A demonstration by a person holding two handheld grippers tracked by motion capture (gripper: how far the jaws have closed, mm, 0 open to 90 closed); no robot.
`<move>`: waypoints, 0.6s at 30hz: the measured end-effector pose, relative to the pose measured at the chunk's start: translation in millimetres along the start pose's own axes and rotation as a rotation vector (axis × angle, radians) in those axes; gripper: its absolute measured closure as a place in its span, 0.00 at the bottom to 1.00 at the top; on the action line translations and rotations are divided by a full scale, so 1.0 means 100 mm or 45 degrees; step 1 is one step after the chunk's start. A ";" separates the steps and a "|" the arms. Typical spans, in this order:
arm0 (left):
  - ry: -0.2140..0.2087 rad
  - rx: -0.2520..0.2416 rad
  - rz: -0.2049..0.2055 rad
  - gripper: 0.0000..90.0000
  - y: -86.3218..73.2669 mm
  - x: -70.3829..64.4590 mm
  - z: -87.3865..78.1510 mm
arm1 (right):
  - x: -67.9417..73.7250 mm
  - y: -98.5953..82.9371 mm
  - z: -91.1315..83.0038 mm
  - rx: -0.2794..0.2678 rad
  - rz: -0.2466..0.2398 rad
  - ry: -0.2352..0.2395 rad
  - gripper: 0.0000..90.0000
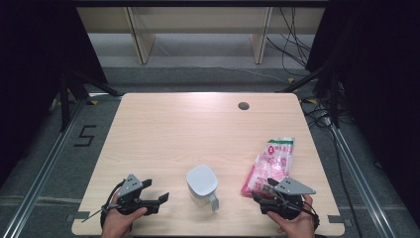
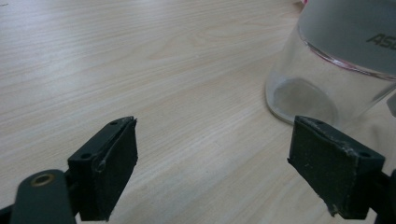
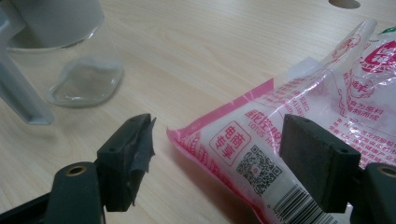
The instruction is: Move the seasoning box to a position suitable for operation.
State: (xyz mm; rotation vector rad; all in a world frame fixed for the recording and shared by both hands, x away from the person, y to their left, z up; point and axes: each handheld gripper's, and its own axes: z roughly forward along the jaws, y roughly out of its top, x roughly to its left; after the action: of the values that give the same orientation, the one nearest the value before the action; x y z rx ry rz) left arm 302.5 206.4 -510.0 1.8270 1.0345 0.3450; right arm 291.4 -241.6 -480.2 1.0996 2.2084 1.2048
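A: Status of each hand-held gripper?

B: The right hand-held gripper [image 3: 217, 154] is held with jaws spread at the near corner of the pink bag [image 1: 271, 166]. The left hand-held gripper [image 1: 161, 198] is likewise spread, just left of the lidded jug [image 1: 202, 185].

A: Risk?

B: If only thin film is pinched, the bag may be torn or dropped beside the jug on the worktop [image 1: 198, 129].
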 end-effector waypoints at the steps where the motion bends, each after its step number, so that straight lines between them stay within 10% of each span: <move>1: 0.000 -0.005 -0.003 0.17 0.00 -0.02 0.00 | 0.00 0.00 0.00 0.002 -0.002 0.000 0.30; 10: -0.090 -0.015 0.079 0.37 0.04 -0.19 -0.06 | 0.00 -0.01 0.01 -0.008 0.010 0.013 0.29; 18: -0.151 -0.072 0.200 0.90 0.01 -0.33 -0.08 | 0.00 -0.01 0.01 -0.003 0.001 0.016 0.29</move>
State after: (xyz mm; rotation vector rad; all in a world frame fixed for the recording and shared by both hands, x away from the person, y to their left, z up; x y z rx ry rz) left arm 278.1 185.5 -498.4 1.8593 0.7948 0.3521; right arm 291.8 -241.2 -481.4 1.0947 2.2154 1.2173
